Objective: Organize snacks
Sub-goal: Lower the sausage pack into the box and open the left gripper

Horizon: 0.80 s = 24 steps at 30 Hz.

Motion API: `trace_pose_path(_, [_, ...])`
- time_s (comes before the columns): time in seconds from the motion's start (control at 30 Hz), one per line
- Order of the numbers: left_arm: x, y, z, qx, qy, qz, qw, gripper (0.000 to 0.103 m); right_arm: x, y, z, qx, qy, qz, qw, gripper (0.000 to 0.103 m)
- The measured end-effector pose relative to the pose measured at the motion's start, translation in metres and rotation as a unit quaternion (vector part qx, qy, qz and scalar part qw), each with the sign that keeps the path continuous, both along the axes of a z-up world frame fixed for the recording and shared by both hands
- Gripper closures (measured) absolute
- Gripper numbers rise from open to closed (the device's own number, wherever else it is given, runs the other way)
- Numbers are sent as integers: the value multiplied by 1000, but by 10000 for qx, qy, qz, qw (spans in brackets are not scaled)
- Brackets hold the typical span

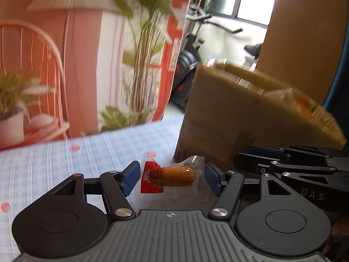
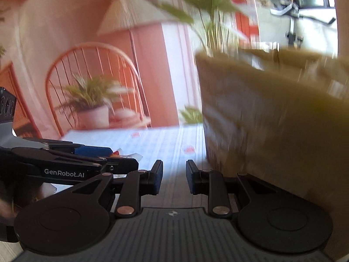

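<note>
Left wrist view is showing a sealed snack packet [image 1: 172, 180], red at one end with a brown piece inside, lying on the tabletop [image 1: 65, 163] low in the frame centre. It is sitting between the spread jaws of the left gripper [image 1: 172, 178], which are flanking it without touching. A cardboard box [image 1: 229, 118] is standing just beyond, at centre right, some wrappers showing inside; this packet is judged still unsorted. Right gripper [image 2: 174, 179] is hovering beside it, jaws apart and empty.
</note>
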<state>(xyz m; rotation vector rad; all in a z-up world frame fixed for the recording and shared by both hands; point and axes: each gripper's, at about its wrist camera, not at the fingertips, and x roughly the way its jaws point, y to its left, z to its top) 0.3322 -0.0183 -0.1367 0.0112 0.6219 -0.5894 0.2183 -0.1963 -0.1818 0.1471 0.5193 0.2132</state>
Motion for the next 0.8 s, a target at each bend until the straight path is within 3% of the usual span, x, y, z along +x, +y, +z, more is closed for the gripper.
trace_pose_path(0.2, [-7,-31,63,-165,-597,-288,9977,35,-19,-18,57,-138,-767,-372,9963,77])
trace_pose_path(0.37, [-6,-82,92,-217,-901,-712,9931,35,-24,-51,81,-267,-947,-934,9908,77])
trace_pose_path(0.63, [20,-162,78,80,-688,-1195,9904,34,-32,-101,72,-363,-724,-1544,9847,73])
trace_pose_path(0.8, [37,-180,64,63,-598,-1178,9912,31,-35,-113,61,-341,-614,-1630,9841,70])
